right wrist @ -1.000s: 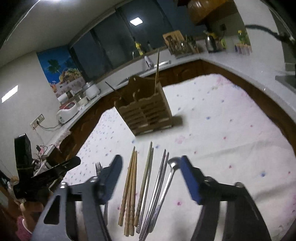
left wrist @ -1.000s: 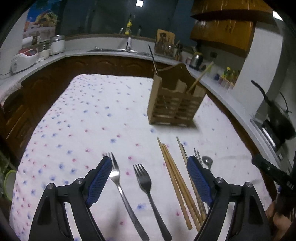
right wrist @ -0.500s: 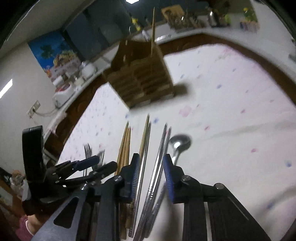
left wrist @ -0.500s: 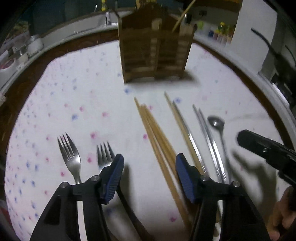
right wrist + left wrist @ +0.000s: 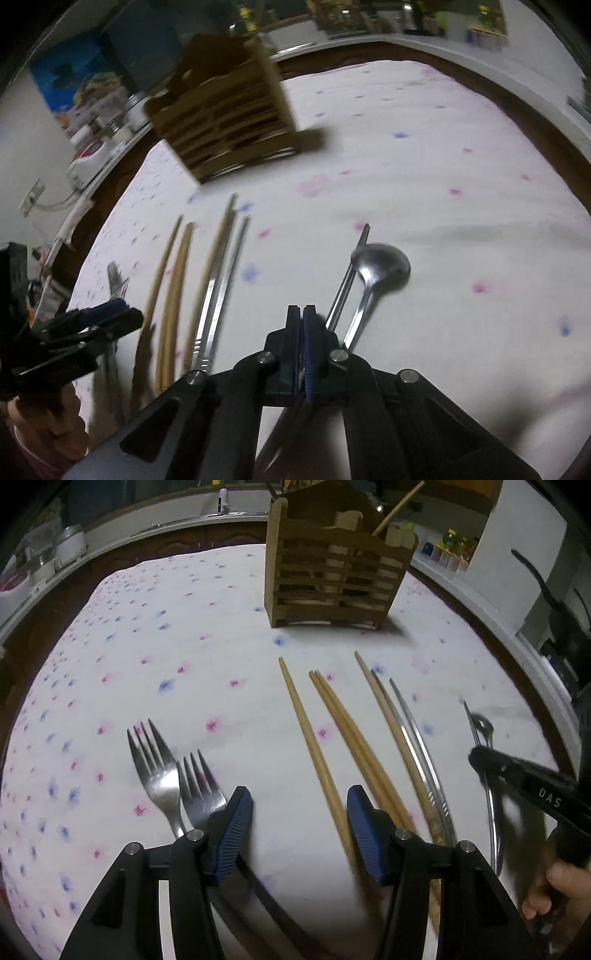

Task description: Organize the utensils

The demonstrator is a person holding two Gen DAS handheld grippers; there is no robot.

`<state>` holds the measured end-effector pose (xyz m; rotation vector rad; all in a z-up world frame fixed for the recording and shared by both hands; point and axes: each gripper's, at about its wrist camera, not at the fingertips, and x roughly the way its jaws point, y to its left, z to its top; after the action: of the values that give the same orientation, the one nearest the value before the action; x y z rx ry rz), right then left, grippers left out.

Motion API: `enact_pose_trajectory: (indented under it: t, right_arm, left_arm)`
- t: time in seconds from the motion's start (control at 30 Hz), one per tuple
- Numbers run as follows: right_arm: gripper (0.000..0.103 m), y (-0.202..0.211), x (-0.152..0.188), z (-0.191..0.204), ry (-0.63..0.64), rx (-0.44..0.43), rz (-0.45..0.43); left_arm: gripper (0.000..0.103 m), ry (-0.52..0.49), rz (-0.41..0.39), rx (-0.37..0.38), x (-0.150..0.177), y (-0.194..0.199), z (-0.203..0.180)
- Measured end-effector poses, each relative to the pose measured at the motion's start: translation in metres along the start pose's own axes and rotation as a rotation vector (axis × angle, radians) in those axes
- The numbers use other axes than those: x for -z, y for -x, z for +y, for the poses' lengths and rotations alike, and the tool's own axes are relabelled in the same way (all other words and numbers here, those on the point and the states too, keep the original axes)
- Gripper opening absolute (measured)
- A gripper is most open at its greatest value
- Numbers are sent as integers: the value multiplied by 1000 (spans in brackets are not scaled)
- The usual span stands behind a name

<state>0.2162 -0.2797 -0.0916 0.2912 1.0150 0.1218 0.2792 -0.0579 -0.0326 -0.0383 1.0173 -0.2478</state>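
Note:
A slatted wooden utensil holder (image 5: 338, 572) stands at the far side of the flowered cloth, with one chopstick sticking out; it also shows in the right wrist view (image 5: 225, 110). Two forks (image 5: 159, 768), several wooden chopsticks (image 5: 332, 731) and metal chopsticks (image 5: 417, 738) lie in a row. My left gripper (image 5: 300, 830) is open, low over the cloth, a wooden chopstick between its fingers. My right gripper (image 5: 303, 332) is shut on a metal chopstick (image 5: 347, 277) whose tip sticks out ahead, beside the spoon (image 5: 376, 269). The right gripper also shows in the left wrist view (image 5: 517, 771).
A kitchen counter (image 5: 166, 520) with a sink and appliances curves around behind the table. A stove with a black pan (image 5: 554, 602) is at the right. The table edge (image 5: 517, 642) runs close on the right.
My right gripper has closed from half open to shut on a metal chopstick. My left gripper has shifted slightly nearer the forks and stays open.

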Motion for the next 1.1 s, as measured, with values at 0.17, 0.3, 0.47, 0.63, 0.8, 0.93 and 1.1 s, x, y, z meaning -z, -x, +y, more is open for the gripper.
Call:
enact_pose_trajectory:
  t: [0.17, 0.3, 0.47, 0.63, 0.8, 0.93, 1.1]
  right_arm:
    - [10, 0, -12, 3, 12, -8, 1]
    - [10, -8, -24, 18, 40, -42, 10]
    - [10, -24, -25, 49, 120, -113, 44]
    - [1, -32, -23, 50, 163, -43, 76]
    - [14, -29, -30, 50, 125, -78, 74]
    - [16, -35, -23, 61, 159, -87, 84]
    - [10, -32, -25, 62, 230, 9, 101]
  left_arm:
    - [54, -31, 10, -30, -28, -16, -2]
    - [51, -36, 57, -64, -41, -37, 2]
    - [50, -57, 44, -67, -41, -39, 4]
    - [50, -81, 44, -63, -42, -40, 4]
    - [50, -89, 60, -55, -55, -50, 0]
    - [51, -104, 63, -56, -59, -55, 0]
    - [51, -154, 60, -54, -58, -57, -2]
